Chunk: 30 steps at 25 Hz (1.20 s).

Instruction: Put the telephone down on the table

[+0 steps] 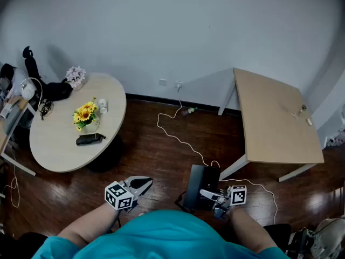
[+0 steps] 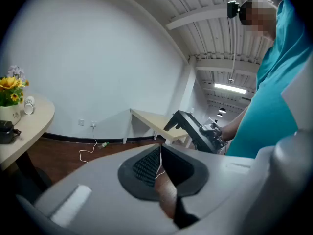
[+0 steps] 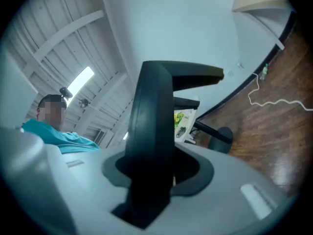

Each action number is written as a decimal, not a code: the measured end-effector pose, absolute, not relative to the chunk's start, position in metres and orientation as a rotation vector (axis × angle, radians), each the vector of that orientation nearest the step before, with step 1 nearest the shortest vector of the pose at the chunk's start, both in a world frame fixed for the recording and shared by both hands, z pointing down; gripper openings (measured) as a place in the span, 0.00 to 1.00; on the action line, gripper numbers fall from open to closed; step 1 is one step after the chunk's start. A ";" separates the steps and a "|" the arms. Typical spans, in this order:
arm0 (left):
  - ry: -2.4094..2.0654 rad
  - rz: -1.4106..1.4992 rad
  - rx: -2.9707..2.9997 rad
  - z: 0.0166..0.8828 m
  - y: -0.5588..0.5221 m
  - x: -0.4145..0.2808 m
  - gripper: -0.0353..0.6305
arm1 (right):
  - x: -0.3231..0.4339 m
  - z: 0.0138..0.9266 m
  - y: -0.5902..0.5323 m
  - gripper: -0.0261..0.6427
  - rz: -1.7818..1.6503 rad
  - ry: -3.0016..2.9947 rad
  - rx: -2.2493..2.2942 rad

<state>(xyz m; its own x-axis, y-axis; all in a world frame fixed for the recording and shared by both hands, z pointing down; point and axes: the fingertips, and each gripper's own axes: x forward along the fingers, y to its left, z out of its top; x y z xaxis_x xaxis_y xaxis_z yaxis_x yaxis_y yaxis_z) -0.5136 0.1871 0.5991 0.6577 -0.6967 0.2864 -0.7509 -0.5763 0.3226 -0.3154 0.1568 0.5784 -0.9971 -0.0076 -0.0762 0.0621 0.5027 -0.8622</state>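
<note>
In the right gripper view a black telephone [image 3: 152, 131] stands on edge between the jaws, and my right gripper [image 3: 156, 175] is shut on it. The head view shows the telephone [image 1: 199, 185] held low over the wooden floor, close to my body, with the right gripper [image 1: 213, 197] on its near side. It hangs just off the near left corner of the rectangular table [image 1: 275, 117]. My left gripper [image 1: 141, 184] hovers to the left with its jaws together and nothing between them. From the left gripper view [image 2: 159, 153] the telephone [image 2: 188, 124] appears tilted in front of that table.
A round table [image 1: 59, 144] at the left carries a vase of sunflowers [image 1: 86, 115], a white cup [image 1: 102, 106] and a black object [image 1: 90, 139]. A white cable [image 1: 180, 139] snakes over the floor from a wall socket. A small bottle [image 1: 188, 111] lies by the wall.
</note>
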 end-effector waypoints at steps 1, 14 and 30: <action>-1.135 0.178 2.461 0.598 0.186 -0.510 0.07 | -0.313 0.575 0.157 0.28 -1.535 2.644 0.057; -1.155 0.144 2.492 0.582 0.157 -0.414 0.07 | -0.222 0.559 0.140 0.27 -1.542 2.620 -0.007; -0.975 0.088 2.576 0.580 0.062 -0.360 0.07 | -0.163 0.548 0.062 0.27 -1.444 2.566 -0.201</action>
<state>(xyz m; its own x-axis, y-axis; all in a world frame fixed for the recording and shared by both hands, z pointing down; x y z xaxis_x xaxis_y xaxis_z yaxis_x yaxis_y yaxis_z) -0.3598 0.0623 0.5798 0.7570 -0.6250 0.1907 -0.6491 -0.6854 0.3300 -0.1635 0.0615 0.5484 -0.9728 -0.2097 -0.0982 -0.0249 0.5164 -0.8560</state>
